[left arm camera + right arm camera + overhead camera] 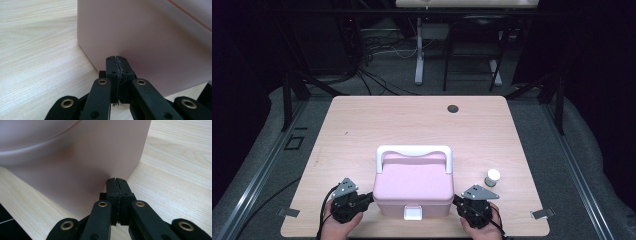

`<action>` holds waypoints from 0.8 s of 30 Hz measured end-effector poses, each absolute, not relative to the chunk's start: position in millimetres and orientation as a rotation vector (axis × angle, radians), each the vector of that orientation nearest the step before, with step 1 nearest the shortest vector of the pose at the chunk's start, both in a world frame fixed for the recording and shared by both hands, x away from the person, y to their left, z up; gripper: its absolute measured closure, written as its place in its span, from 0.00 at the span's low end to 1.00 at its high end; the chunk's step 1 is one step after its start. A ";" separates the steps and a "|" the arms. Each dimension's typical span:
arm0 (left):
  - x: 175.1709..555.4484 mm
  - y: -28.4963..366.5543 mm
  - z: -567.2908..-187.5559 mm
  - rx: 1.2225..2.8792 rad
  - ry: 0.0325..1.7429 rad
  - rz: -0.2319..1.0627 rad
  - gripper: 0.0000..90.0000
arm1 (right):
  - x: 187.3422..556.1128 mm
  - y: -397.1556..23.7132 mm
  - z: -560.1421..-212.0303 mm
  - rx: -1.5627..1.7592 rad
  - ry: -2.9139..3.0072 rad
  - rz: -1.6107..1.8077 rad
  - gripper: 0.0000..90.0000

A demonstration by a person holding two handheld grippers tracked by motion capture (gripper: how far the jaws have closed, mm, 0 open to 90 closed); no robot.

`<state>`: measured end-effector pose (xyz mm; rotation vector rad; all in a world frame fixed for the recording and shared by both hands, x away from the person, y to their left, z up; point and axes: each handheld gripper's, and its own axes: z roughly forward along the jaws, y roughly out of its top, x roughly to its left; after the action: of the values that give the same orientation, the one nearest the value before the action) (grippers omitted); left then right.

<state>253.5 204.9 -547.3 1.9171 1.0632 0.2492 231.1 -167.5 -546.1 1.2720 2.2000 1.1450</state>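
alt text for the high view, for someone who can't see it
A pink box with a white handle sits near the front of a wooden table, a shut left gripper and right gripper at its sides. A small white bottle stands right of it.
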 end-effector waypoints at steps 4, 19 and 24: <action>254.5 205.1 -547.4 1.921 1.063 0.255 0.97 | 231.3 -167.2 -545.8 1.276 2.200 1.142 1.00; 260.7 211.6 -546.4 1.908 1.088 0.235 0.82 | 234.2 -171.0 -542.8 1.273 2.178 1.148 0.90; 262.0 214.7 -544.2 1.892 1.080 0.247 0.73 | 237.3 -175.4 -543.7 1.286 2.167 1.176 0.81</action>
<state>262.0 214.7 -544.2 1.8922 1.0798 0.2469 237.3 -175.4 -543.7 1.2864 2.1668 1.1758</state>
